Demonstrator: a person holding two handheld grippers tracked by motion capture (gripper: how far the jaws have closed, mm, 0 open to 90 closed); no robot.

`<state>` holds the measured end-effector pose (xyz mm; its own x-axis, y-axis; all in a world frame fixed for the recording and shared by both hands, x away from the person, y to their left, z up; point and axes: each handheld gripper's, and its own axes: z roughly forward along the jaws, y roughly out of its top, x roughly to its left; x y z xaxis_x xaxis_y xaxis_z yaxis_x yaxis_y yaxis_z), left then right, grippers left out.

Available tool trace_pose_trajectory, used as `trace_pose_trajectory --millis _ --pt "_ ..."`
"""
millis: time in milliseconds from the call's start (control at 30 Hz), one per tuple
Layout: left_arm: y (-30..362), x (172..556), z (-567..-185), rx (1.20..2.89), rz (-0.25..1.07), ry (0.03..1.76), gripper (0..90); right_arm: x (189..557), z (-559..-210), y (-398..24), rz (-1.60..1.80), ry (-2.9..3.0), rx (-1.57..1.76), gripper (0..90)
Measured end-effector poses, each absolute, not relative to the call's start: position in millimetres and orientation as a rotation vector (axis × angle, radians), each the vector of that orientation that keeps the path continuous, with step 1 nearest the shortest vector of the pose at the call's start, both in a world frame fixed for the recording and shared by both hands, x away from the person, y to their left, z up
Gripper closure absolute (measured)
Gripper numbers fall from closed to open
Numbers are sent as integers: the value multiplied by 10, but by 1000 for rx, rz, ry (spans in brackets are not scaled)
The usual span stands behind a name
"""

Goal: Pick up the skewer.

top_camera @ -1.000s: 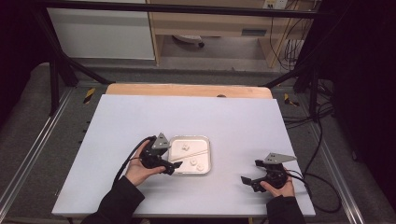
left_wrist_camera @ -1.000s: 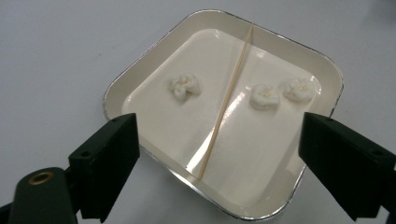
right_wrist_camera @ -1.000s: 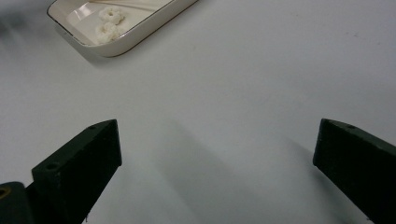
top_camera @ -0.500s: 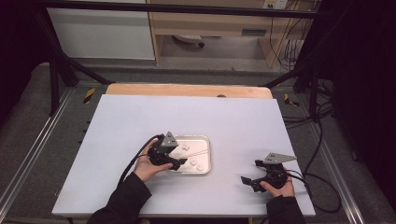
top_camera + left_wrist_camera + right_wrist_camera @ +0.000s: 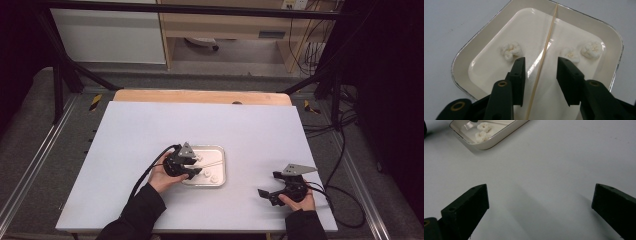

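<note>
Down at the bottom right of the high view, the right gripper (image 5: 274, 192) is held low over the pale grey table top (image 5: 260, 135), with its grey three-cornered plate on top. In the right gripper view its jaws are seen spread wide, with bare table between them and nothing pinched.

A bit further up, left of centre in the high view, the left gripper (image 5: 192, 167) is held over the near left part of a shallow rectangular metal tray with rounded corners and a glossy cream inside (image 5: 220, 172). In the left gripper view the jaws are seen partly spread and have just been closing in, with a thin, pale wooden skewer (image 5: 544, 53) lying between them. A gap can be made out on each side of the stick, so it isn't pinched yet. The skewer is laid across the tray, running from the bottom centre of that frame up to the rim at the top.

Three small white puffy pieces are scattered in the tray: one (image 5: 510, 50) just beyond the left jaw, and two (image 5: 592, 49) touching each other beyond the right jaw, towards the frame's right.

Beyond the table, a light wooden board edge (image 5: 200, 96) can be seen.
</note>
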<state>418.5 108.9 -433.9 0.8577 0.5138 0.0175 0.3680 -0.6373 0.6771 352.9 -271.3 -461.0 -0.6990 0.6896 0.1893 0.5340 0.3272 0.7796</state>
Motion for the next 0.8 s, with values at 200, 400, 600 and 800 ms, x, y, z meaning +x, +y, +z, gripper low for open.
trace_pose_trajectory --millis 200,400,600,800 --pt "1087 4217 -4378 2341 262 632 675 3530 -4610 -2713 1309 2412 1125 16" --pt "1100 4238 -4398 2340 251 635 733 3529 -4610 -2712 1309 2413 1125 16" --pt "1105 4247 -4412 2337 241 634 775 3530 -4610 -2712 1309 2413 1124 16" --pt "1112 4245 -4413 2338 238 631 833 3529 -4610 -2712 1310 2413 1124 16"
